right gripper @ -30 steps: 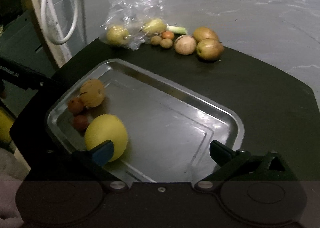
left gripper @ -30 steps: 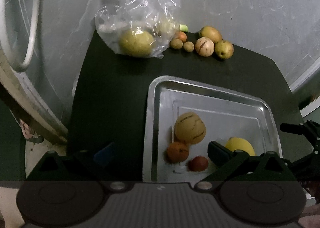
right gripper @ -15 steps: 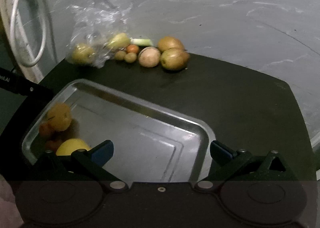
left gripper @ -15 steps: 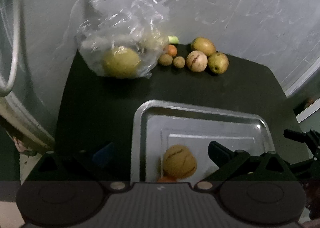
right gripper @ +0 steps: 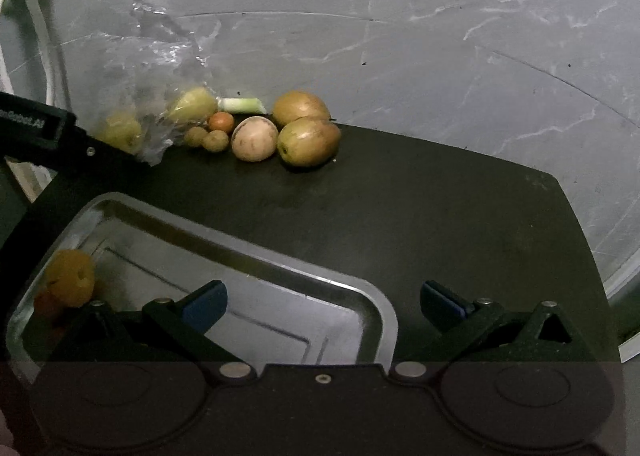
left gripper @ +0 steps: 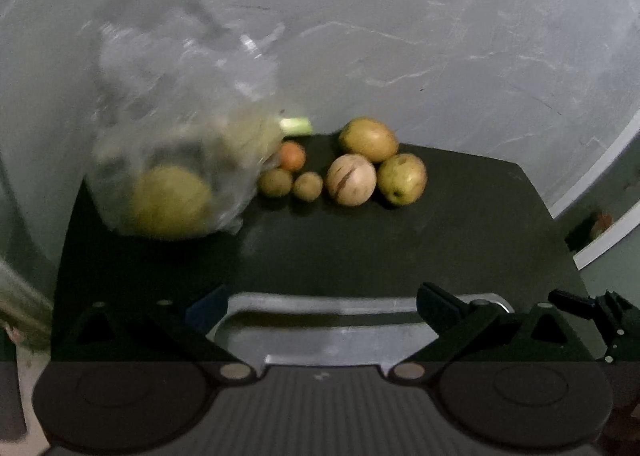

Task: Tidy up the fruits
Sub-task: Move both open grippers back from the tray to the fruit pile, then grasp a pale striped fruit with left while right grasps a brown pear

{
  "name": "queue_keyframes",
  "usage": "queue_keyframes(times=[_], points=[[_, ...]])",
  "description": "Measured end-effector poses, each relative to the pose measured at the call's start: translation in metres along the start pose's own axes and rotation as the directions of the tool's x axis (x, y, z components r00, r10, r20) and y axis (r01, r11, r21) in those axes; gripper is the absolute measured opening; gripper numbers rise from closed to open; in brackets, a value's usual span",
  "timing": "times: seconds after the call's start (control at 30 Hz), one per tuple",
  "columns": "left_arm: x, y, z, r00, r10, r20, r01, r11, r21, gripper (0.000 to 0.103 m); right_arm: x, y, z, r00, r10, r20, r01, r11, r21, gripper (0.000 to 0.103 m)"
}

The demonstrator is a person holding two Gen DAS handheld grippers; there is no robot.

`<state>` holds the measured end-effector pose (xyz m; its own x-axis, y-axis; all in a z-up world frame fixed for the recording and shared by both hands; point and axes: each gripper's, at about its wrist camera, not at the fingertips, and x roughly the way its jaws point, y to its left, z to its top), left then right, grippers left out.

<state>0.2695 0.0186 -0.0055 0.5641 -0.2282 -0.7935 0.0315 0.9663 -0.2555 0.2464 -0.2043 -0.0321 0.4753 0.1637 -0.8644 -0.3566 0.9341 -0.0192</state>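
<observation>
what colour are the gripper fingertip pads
Blue pads, clearest in the right wrist view.

A dark worktop point(right gripper: 420, 216) with clipped far corners stands on a grey marble-veined floor point(right gripper: 440, 36) in dim light; white cable point(right gripper: 40, 28) hangs beyond its left edge.

Partial white lettering on the left claw point(right gripper: 38, 124); too blurred to read.
</observation>
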Motion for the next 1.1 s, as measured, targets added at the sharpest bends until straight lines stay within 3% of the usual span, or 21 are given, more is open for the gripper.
queue_keyframes(times=[0.23,0.47,0.8,1.1], points=[[0.019,-0.022,0.020,0.999,-0.014,0.030,0.007,0.976,0.216,0.102,0.018,-0.015,0.017,1.000,-0.026,0.002,0.026,0.999,0.041,0.102],[0.041,-0.039,0.034,0.997,-0.004,0.075,-0.027,0.913,0.408,0.102,0.039,-0.038,0.050,1.000,0.027,0.007,-0.028,0.987,0.158,0.102],[0.079,-0.058,0.044,0.995,0.006,0.101,-0.059,0.845,0.531,0.102,0.072,-0.044,0.097,0.987,0.160,-0.002,-0.158,0.975,0.157,0.102],[0.099,-0.070,0.047,0.991,0.019,0.130,-0.096,0.785,0.612,0.100,0.111,-0.047,0.119,0.974,0.220,-0.053,-0.205,0.956,0.209,0.099]])
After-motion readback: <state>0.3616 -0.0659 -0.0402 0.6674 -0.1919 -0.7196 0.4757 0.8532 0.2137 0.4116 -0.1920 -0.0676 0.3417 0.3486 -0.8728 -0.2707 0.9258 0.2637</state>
